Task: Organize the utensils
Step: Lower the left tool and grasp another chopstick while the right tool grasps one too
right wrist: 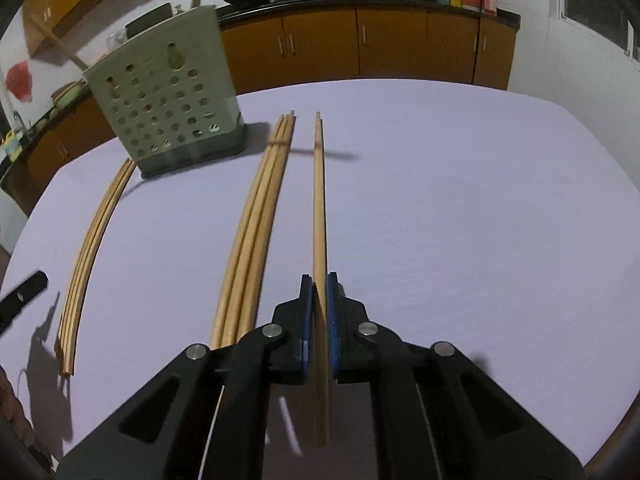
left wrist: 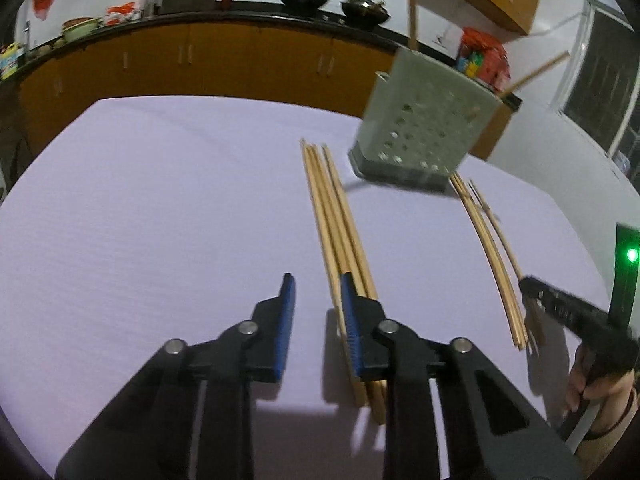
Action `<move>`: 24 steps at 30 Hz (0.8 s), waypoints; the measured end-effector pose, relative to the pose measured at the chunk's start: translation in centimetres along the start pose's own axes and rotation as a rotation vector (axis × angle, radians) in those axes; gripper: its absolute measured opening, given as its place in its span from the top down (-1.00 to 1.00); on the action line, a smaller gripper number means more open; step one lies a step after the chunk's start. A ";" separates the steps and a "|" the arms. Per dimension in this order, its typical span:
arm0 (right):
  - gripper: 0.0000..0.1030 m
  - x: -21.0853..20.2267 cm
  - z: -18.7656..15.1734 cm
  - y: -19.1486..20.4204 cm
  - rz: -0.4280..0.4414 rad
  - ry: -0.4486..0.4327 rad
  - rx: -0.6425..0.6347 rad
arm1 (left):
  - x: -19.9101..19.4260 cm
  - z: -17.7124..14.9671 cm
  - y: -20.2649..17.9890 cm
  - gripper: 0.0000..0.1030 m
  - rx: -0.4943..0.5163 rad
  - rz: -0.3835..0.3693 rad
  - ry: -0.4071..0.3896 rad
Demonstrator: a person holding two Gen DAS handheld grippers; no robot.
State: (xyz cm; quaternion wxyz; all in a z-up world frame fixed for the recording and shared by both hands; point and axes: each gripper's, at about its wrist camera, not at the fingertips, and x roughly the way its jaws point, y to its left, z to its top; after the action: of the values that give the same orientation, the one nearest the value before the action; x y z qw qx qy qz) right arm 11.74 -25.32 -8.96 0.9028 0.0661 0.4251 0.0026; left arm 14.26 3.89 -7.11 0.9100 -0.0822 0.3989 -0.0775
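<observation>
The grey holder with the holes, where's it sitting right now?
In the right wrist view the grey holder stands upright at the table's far left, between two bundles of chopsticks lying on the tablecloth.

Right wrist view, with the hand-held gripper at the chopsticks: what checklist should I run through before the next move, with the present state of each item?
1. Right hand-held gripper shut on the chopsticks: ok, the blue pads press both sides.
2. Number held: cannot tell, it looks like one or two.
3. Held chopsticks clear of the middle bundle: ok, a gap of table shows between them.
4. Utensil holder upright and reachable: ok, it stands ahead to the left.
5. Left hand-held gripper gripping its bundle: not ok, the jaws are apart with only table between the pads; the bundle lies under the right-hand finger.
</observation>
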 end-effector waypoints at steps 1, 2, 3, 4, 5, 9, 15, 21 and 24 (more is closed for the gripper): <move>0.85 -0.1 -0.1 0.0 0.000 -0.001 -0.007 | 0.2 -0.2 -0.2 0.58 0.010 -0.004 0.007; 0.85 -0.1 -0.1 0.0 -0.002 -0.003 -0.011 | 0.5 -0.3 -0.4 0.60 0.019 -0.007 0.016; 0.85 -0.2 -0.2 0.0 -0.004 -0.005 -0.014 | 0.7 -0.3 -0.6 0.62 0.026 -0.010 0.024; 0.85 -0.2 -0.2 0.0 -0.006 -0.006 -0.016 | 0.9 -0.4 -0.8 0.63 0.032 -0.011 0.033; 0.85 -0.2 -0.2 0.0 -0.005 -0.006 -0.015 | 1.2 -0.4 -1.0 0.64 0.042 -0.011 0.042; 0.85 0.0 0.0 0.1 -0.002 -0.006 -0.017 | 2.1 -0.5 -1.5 0.66 0.063 0.021 0.059; 0.85 0.1 0.1 0.1 -0.004 -0.007 -0.025 | 2.8 0.0 -1.5 0.67 0.079 0.054 0.073; 0.84 0.0 0.0 0.7 0.017 -0.003 -0.027 | 3.6 0.9 -1.7 0.71 0.086 0.085 0.073; 0.85 0.2 0.2 0.6 0.008 -0.006 -0.042 | 3.6 1.2 -0.7 0.84 0.068 0.095 0.073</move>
State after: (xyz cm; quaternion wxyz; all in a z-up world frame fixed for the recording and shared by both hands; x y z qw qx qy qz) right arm 12.09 -24.71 -8.94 0.9051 0.0489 0.4221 0.0149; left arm 17.52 2.56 -8.71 0.8997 -0.0293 0.4325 -0.0504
